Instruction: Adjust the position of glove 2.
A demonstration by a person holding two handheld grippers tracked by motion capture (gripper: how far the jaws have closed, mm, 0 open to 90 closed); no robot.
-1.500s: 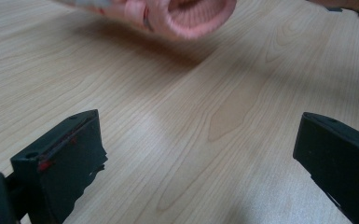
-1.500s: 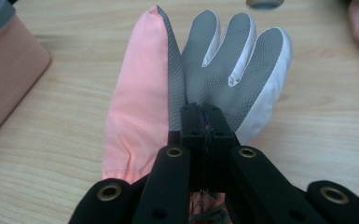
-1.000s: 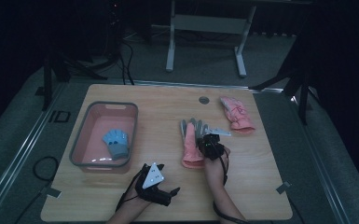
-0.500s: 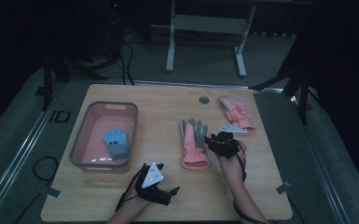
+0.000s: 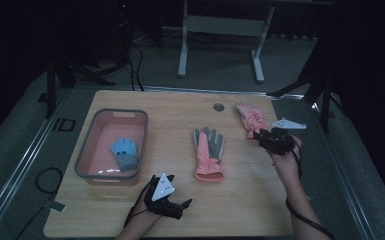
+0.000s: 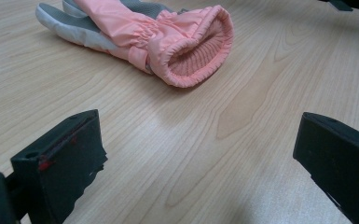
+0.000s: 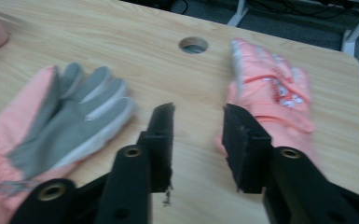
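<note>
Pink padded winter glove with red strap (image 5: 250,119) lies palm-down near the far right edge of the light wooden bench (image 5: 240,200); right claw (image 5: 266,138) sits at its cuff, jaws part-spread after just opening, nothing between them. Its mate, a pink glove with grey palm (image 5: 208,152), lies palm-up mid-bench, cuff toward the left claw (image 5: 179,206), which rests low at the near edge, jaws wide and empty. Small blue knit glove (image 5: 124,154) sits inside the pink plastic tub (image 5: 87,155) at left.
</note>
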